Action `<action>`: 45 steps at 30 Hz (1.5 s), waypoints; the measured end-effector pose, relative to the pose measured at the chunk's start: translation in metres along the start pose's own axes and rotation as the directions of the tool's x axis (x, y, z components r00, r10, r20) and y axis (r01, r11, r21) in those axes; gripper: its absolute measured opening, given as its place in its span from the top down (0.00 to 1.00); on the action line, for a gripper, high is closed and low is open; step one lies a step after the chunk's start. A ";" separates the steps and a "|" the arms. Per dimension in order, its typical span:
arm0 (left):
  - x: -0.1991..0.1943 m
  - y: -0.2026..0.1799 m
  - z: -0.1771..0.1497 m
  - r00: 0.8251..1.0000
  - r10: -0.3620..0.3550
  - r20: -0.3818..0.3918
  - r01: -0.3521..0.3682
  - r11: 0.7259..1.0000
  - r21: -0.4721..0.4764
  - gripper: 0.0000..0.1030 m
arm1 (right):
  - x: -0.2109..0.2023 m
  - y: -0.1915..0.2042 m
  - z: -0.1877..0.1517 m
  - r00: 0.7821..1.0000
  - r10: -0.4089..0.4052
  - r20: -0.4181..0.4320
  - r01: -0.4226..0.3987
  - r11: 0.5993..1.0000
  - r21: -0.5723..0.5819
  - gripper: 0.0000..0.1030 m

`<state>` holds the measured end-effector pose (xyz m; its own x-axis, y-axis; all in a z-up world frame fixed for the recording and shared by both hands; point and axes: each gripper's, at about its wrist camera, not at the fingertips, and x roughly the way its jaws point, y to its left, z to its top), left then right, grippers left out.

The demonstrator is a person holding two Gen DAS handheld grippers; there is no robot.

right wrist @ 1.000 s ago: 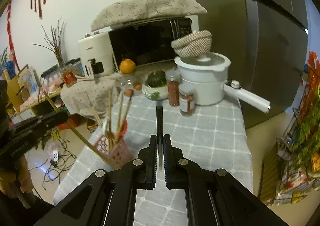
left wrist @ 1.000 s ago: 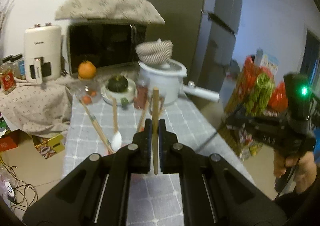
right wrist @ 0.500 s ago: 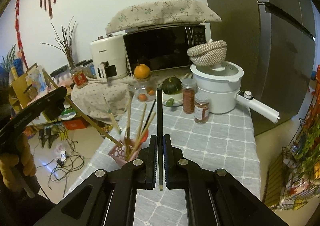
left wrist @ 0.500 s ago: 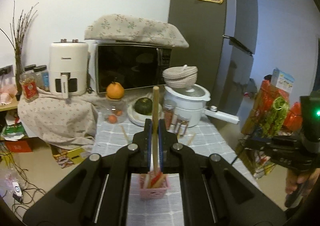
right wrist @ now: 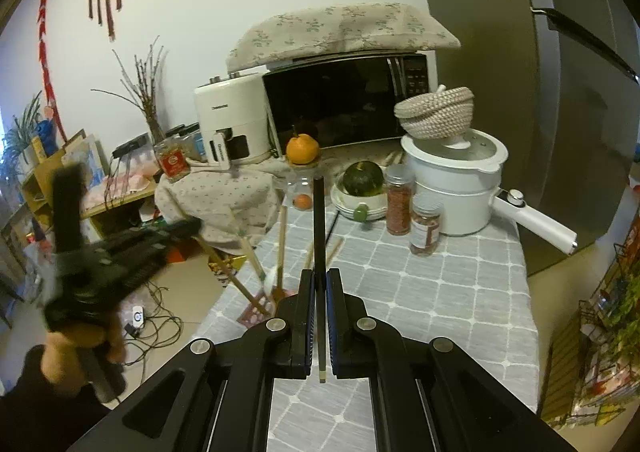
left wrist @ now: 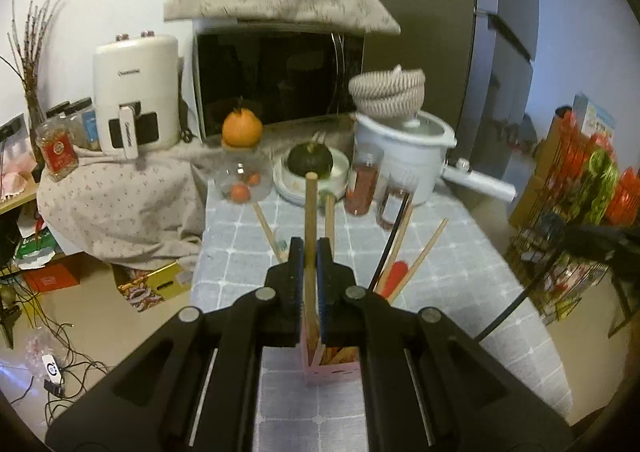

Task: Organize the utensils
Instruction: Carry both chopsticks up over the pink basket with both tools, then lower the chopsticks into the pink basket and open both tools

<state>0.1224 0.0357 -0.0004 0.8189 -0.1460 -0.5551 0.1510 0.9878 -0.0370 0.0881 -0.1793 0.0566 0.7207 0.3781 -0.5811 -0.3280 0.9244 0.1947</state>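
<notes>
In the left wrist view, the left tool point(left wrist: 308, 252) is sitting at the lower centre of the frame, clamping a wooden chopstick point(left wrist: 310, 220) that is standing upright between its pads. Just below the pads, a pink utensil holder point(left wrist: 332, 366) is resting on the grey checked worktop point(left wrist: 460, 252), holding more chopsticks and a red-tipped utensil point(left wrist: 394, 274) that are leaning toward the right. In the right wrist view, the right tool point(right wrist: 319, 292) is gripping a black chopstick point(right wrist: 318, 228), also upright at the centre. At the lower left of that frame, a hand point(right wrist: 80, 340) is carrying the other tool, with the holder's pink rim point(right wrist: 252, 314) showing beside it.
</notes>
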 end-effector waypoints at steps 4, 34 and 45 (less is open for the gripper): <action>0.017 0.002 -0.002 0.999 -0.007 -0.045 0.007 1.000 -0.010 0.94 | -0.001 0.009 0.006 0.999 0.031 0.013 -0.031 1.000 -0.002 0.95; -0.004 0.023 -0.020 0.993 -0.004 -0.117 0.002 1.000 -0.024 0.37 | 0.049 0.038 0.019 0.997 0.036 0.062 -0.035 0.999 -0.024 0.95; 0.001 0.030 -0.029 0.985 -0.008 -0.171 0.000 0.999 -0.044 0.34 | 0.078 0.039 0.004 0.999 0.048 0.017 -0.047 0.999 -0.018 0.94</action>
<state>0.1116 0.0663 -0.0267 0.7107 -0.1422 -0.6890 0.1268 0.9892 -0.0734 0.1336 -0.1141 0.0218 0.7145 0.4224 -0.5577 -0.3728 0.9044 0.2075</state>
